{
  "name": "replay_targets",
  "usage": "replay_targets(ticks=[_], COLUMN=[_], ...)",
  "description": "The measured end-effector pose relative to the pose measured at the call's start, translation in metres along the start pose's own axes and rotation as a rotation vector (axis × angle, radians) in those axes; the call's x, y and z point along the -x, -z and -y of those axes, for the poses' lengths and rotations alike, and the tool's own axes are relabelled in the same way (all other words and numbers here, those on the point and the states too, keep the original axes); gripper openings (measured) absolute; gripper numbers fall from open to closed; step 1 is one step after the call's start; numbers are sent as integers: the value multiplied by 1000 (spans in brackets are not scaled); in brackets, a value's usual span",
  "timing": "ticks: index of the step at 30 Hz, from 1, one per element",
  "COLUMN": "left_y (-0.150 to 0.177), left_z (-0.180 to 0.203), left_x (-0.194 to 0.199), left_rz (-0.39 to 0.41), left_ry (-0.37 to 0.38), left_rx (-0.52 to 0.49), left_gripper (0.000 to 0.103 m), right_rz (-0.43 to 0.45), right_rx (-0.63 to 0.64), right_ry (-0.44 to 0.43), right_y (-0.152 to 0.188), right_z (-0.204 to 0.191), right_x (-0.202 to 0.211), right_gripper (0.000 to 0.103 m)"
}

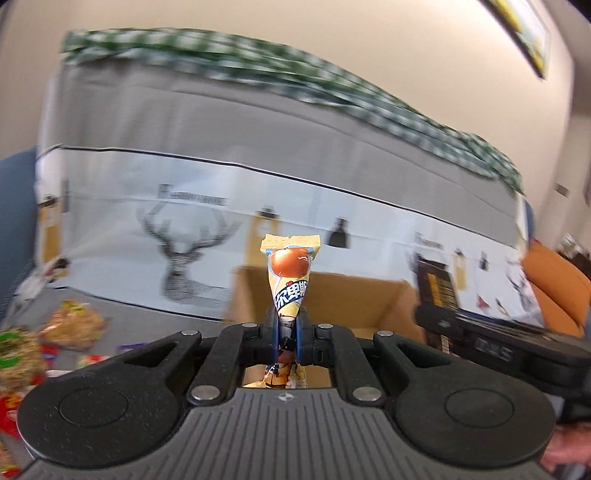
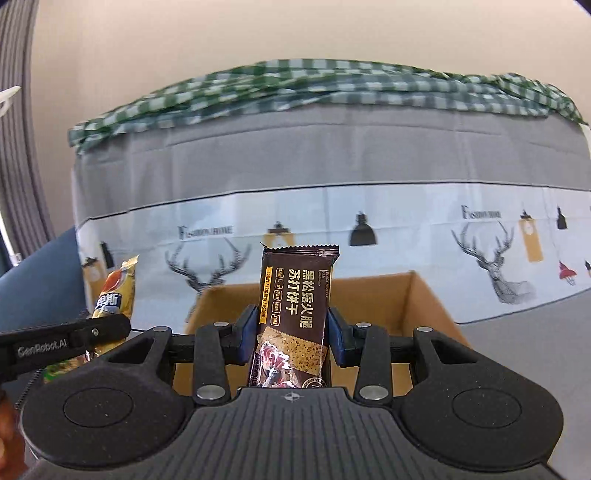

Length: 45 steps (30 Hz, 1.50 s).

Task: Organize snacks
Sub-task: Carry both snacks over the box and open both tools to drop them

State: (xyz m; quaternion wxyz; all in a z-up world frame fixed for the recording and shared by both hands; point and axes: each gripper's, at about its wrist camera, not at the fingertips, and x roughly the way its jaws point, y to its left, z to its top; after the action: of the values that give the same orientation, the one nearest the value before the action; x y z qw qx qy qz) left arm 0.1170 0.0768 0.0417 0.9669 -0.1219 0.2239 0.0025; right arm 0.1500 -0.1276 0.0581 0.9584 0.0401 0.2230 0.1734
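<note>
Nearest, the left gripper [image 1: 287,332] pinches a light, crinkly yellow snack packet [image 1: 290,280] by its lower end; the right gripper [image 2: 291,332] clamps a stiffer brown cracker bar [image 2: 295,310] mid-body. Beyond waits the cardboard box [image 2: 417,295].

Background items, catalogued relative to the gripper:

- Printed cloth [image 2: 332,221]: straight ahead, beyond the gripper, draped over a tall bulk. Upper band grey, lower band pale with stag heads, hanging lamps and lettering, a thin dark line between the bands.
- Green-and-white checked fabric [image 2: 295,85]: bunched along the top edge of that bulk, above the gripper.
- Cream wall [image 2: 184,37]: behind, upper field.
- Grey curtain [image 2: 18,147]: far left.
- Framed picture [image 1: 524,33]: upper right, blurred.
- Orange upholstered seat [image 1: 550,284]: right, possibly an armchair.
- Blue upholstery [image 1: 16,229]: left.
</note>
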Motion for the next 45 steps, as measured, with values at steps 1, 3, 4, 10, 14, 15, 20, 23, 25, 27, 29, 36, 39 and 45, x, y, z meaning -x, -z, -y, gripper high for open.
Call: replay_targets(ticks=[1, 3, 4, 10, 14, 15, 20, 23, 25, 27, 29, 36, 39, 45], left_y=[2, 7, 10, 19, 21, 20, 21, 22, 22, 22, 23, 22, 22, 22], left_z=[9, 26, 33, 59, 63, 62, 60, 62, 62, 63, 64, 63, 64, 64], left_x=[-2, -6, -8, -13, -14, -15, -20, -21, -22, -21, -21, -20, -20, -19], left_rz=[0, 3, 4, 12, 15, 15, 4, 1, 1, 5, 6, 8, 9, 9], left_ry=[17, 46, 60, 118, 133, 130, 132, 135, 138, 139, 139, 138, 137, 137], left_rx=[-18, -51, -63, -90, -88, -88, -80, -88, -95, -100, -104, -102, -104, -103], left_gripper=[8, 8, 8, 8, 8, 8, 8, 8, 8, 8, 8, 8, 8, 8], right_rz=[-2, -4, -3, -1, 0, 0, -3, -9, -8, -7, -7, -3, 0, -1], right_rx=[-3, -18, -23, -44, -42, -42, -51, -52, -51, -51, -52, -50, -47, -43], right_ry=[8, 27, 34, 70, 81, 84, 103, 109, 110, 113, 113, 117, 118, 120], right_y=[1, 2, 3, 3, 3, 3, 4, 4, 4, 4, 4, 4, 4, 4], right_z=[4, 14, 18, 32, 37, 38, 42, 41, 41, 41, 41, 41, 40, 40], right_x=[0, -1, -1, -1, -1, 0, 0, -1, -1, -2, -2, -2, -2, -2], right_gripper=[41, 41, 41, 41, 41, 41, 41, 41, 41, 41, 41, 41, 41, 41])
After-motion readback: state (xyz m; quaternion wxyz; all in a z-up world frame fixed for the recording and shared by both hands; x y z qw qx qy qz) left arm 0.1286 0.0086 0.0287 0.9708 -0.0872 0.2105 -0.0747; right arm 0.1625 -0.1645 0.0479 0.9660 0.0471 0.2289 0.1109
